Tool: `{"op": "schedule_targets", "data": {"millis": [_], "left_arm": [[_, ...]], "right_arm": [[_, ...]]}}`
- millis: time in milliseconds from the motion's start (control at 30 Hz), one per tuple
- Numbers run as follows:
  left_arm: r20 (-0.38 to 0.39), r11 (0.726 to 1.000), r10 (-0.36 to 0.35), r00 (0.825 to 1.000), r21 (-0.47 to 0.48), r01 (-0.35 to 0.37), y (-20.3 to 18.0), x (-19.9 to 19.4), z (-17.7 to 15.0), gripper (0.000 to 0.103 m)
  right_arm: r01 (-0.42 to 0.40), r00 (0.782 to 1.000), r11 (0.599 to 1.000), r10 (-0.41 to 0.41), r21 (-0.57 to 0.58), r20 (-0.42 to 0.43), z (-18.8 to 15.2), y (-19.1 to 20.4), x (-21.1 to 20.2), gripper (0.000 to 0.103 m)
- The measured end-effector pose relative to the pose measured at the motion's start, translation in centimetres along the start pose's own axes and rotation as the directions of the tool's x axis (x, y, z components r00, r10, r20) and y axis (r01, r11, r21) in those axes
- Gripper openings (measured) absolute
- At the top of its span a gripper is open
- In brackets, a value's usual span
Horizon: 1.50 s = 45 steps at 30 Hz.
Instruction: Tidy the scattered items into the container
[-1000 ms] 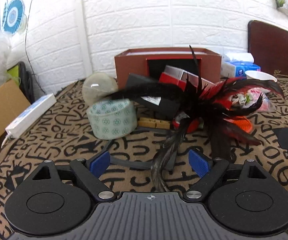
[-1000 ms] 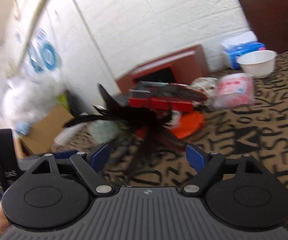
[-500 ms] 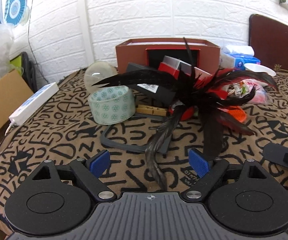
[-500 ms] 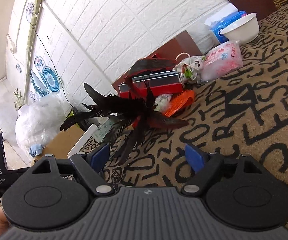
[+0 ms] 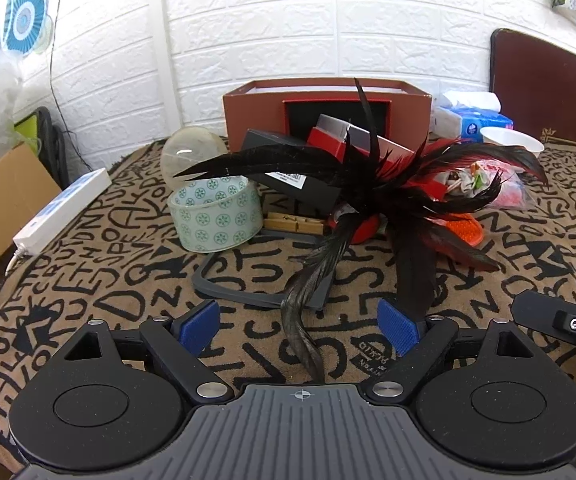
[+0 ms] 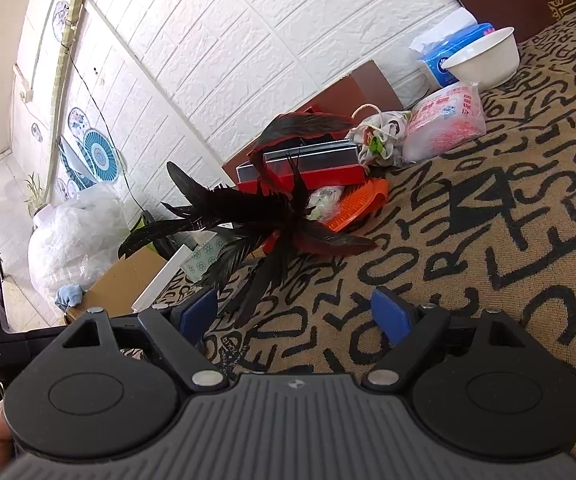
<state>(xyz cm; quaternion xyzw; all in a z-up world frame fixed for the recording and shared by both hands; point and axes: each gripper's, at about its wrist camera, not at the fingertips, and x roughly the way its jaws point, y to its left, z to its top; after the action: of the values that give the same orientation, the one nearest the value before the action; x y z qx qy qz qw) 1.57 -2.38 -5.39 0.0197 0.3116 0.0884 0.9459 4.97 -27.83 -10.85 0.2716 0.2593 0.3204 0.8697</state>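
Both grippers, left (image 5: 298, 326) and right (image 6: 294, 316), stand released; the black-and-red feather bunch (image 5: 372, 196) lies just ahead, ungrasped.

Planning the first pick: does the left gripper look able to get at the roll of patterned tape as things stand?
Probably yes. The left gripper is open, and bare cloth lies between it and the tape roll. One black feather overhangs the roll's top; the near side looks free.

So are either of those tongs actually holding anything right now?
No, nothing is held. Both the left tongs and the right tongs stand open; the black feather only lies loose between the left ones.
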Motion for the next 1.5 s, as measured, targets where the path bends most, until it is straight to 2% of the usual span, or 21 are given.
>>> {"op": "schedule_targets", "data": {"millis": [400,567,667,833,933,1033,1500], "left_arm": [[0.018,1.0,-0.004,1.0,-0.005,0.004,-0.6,0.0,1.3,0.093],[0.058,1.0,-0.029,0.998,0.006,0.029,-2.3,0.0,2.4,0.093],[0.076,0.998,-0.059,0.995,0.024,0.057,-4.3,0.1,2.8,0.093],[0.139,0.993,-0.11,0.984,0.058,0.102,-7.8,-0.9,3.0,0.093],[0.154,0.99,-0.131,0.979,0.066,0.122,-8.8,-1.3,2.8,0.093],[0.156,0.989,-0.131,0.979,0.085,0.119,-9.7,-1.5,2.6,0.093],[0.175,0.988,-0.14,0.974,0.095,0.125,-9.6,-2.1,2.6,0.093]], "right_arm": [[-0.005,1.0,1.0,0.005,0.004,0.007,-0.1,-0.1,-0.1,0.088],[0.056,0.997,0.998,-0.055,-0.015,0.052,0.8,0.0,-1.6,0.09],[0.137,0.985,0.988,-0.129,-0.073,0.113,1.9,0.3,-3.1,0.091],[0.295,0.942,0.952,-0.275,-0.084,0.192,4.0,-0.1,-6.0,0.092],[0.328,0.924,0.942,-0.305,-0.07,0.233,4.4,-0.6,-7.5,0.094],[0.335,0.918,0.94,-0.311,-0.062,0.248,4.7,-1.0,-8.2,0.093],[0.367,0.91,0.922,-0.327,-0.124,0.256,5.6,0.4,-8.2,0.094]]}}
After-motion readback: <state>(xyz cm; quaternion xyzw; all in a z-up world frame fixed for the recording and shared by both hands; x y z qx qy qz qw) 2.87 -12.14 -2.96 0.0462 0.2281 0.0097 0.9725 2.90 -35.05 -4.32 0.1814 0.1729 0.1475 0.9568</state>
